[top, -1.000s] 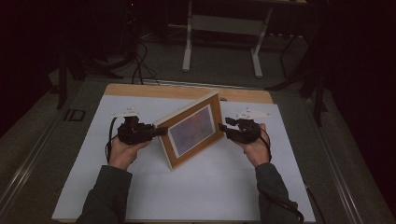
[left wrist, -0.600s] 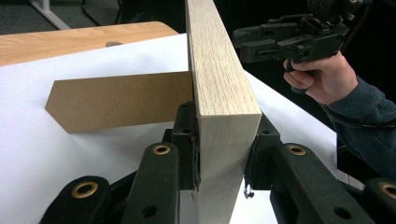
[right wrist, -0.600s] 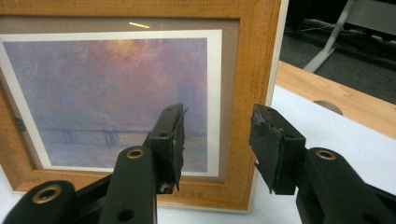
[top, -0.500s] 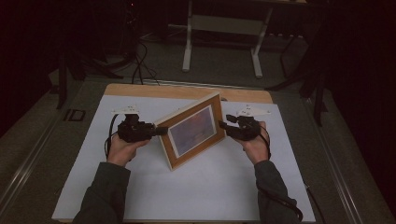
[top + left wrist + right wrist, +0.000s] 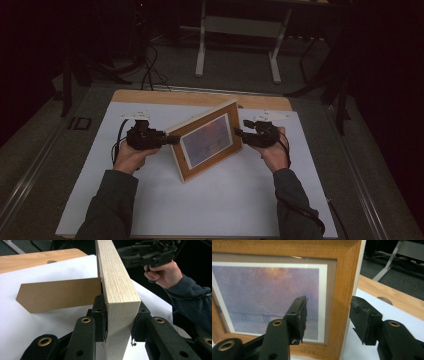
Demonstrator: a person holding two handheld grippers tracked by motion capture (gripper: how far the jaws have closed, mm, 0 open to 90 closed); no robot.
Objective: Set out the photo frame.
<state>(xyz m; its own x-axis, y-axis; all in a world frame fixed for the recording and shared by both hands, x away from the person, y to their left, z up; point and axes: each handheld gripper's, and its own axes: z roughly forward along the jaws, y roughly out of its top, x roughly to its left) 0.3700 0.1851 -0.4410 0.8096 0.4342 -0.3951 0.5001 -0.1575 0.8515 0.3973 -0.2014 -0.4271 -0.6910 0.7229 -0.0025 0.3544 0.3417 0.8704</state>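
Right tool (image 5: pixel 325 320) jaws just opened, backed off frame's (image 5: pixel 207 140) edge since earlier; left tool (image 5: pixel 120 323) clamped on stiff wooden side. Glass front fragile; best gripped by rim.

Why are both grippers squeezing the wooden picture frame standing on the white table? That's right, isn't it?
Not quite. Only the left gripper squeezes the picture frame. The right gripper has just been opening: in the right gripper view its jaws stand apart on either side of the frame's edge without pressing it. The frame does stand on the white table.
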